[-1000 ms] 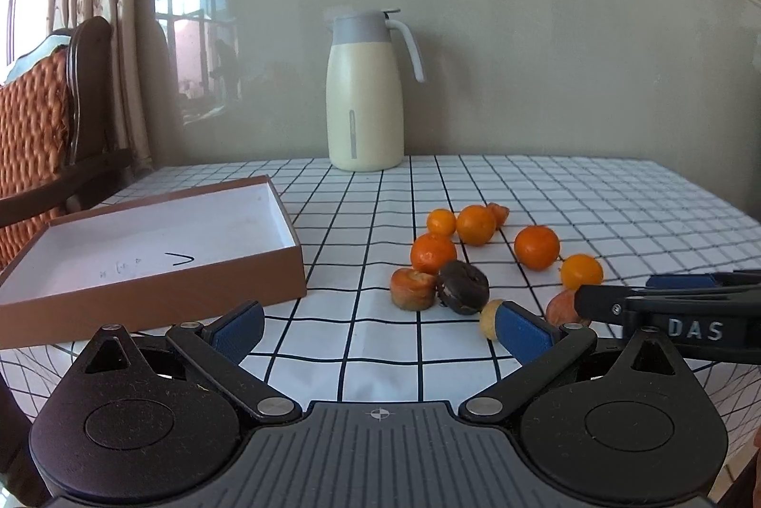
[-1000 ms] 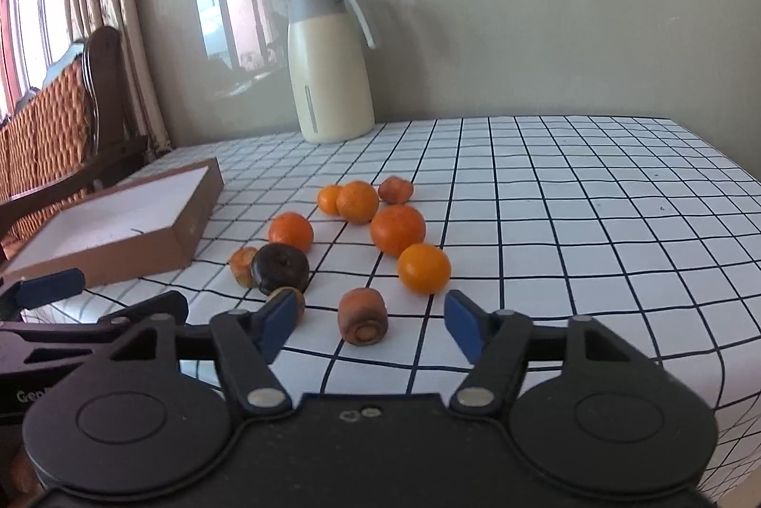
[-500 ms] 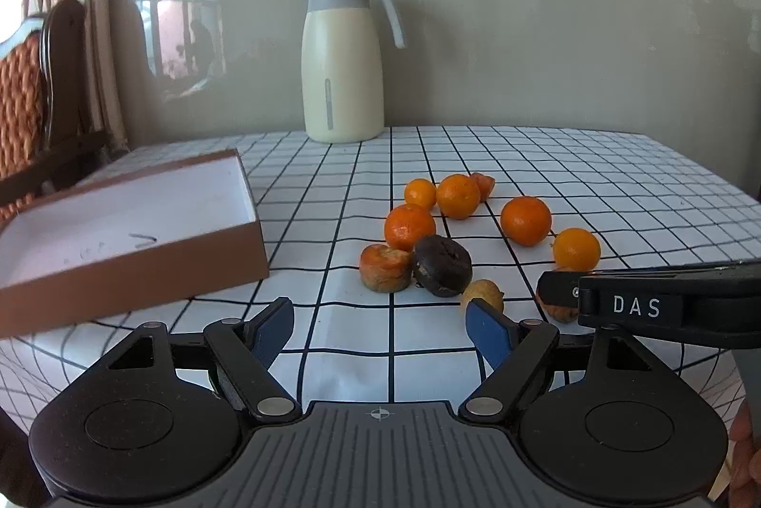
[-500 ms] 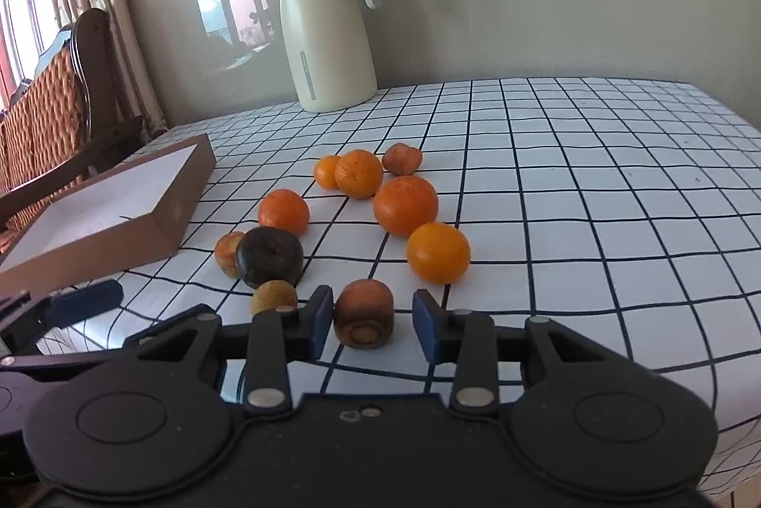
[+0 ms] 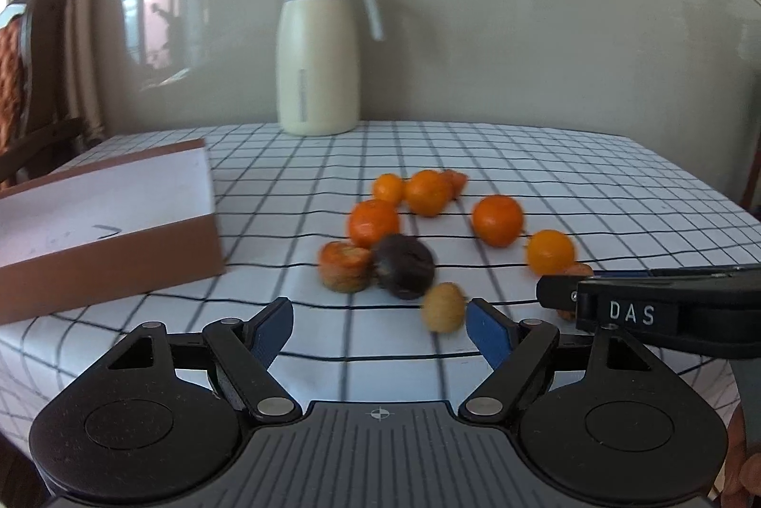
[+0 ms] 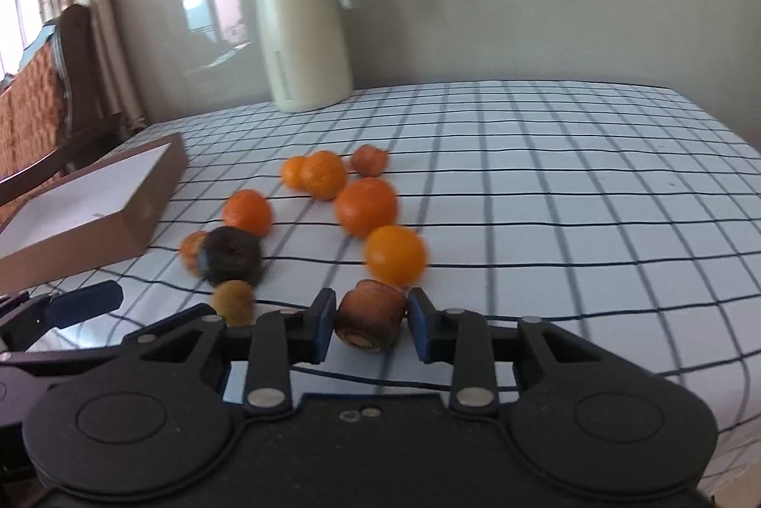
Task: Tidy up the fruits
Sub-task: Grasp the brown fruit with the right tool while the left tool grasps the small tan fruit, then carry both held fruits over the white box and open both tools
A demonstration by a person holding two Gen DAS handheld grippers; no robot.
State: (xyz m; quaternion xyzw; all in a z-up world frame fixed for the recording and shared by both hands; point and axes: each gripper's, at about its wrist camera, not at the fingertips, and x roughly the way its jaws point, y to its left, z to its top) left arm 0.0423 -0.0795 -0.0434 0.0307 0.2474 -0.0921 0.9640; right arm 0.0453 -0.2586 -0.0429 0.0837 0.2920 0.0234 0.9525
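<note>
Both blue pads of the right claw (image 6: 366, 325) clamp a brown fruit (image 6: 370, 320), while the left claw (image 5: 379, 329) gapes wide, holding nothing.

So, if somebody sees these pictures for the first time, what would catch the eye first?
Probably the right gripper, its blue pads on either side of a brown stubby fruit at the near edge of the checked tablecloth. Next, the bright cluster of oranges just behind it. Then the open brown box at the left, and the tall cream jug by the wall.
</note>
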